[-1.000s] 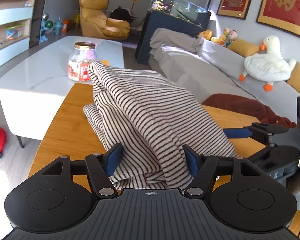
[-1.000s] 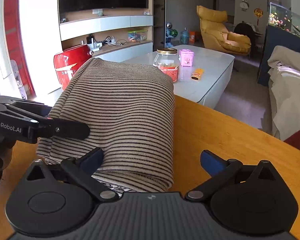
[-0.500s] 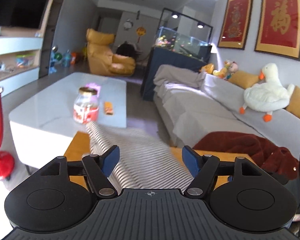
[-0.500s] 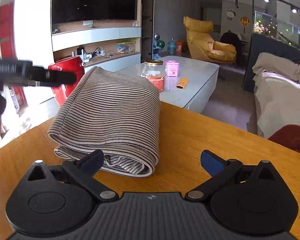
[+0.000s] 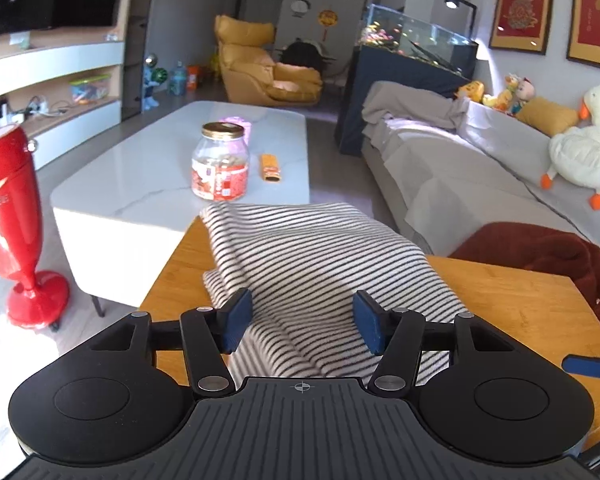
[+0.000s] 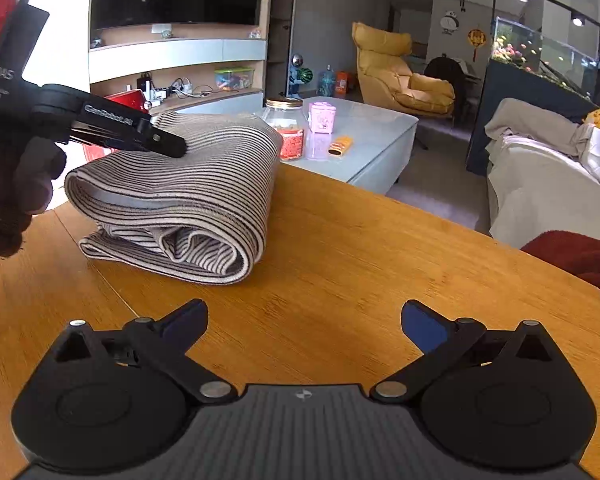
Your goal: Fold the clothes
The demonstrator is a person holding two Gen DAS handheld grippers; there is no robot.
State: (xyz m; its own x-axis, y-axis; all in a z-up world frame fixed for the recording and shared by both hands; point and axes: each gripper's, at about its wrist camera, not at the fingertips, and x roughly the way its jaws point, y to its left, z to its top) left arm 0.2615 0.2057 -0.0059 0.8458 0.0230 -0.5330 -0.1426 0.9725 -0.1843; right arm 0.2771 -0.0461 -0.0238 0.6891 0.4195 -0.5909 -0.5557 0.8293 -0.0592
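Left tongs [image 5: 301, 327] over folded shirt [image 5: 320, 264], apart

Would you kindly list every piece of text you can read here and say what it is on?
"GenRobot.AI": left claw's arm.
"DAS": same tool's body; smaller lines beneath unreadable.
Jar label: blurred.
Red stand lettering: unreadable.
Framed pictures: characters not legible.

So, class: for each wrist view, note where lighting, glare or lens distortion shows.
Left wrist view: sunlight whitens the floor beside the red stand; the shelves curve from fisheye. Right wrist view: blown-out glare at upper left; the striped garment stays sharp.
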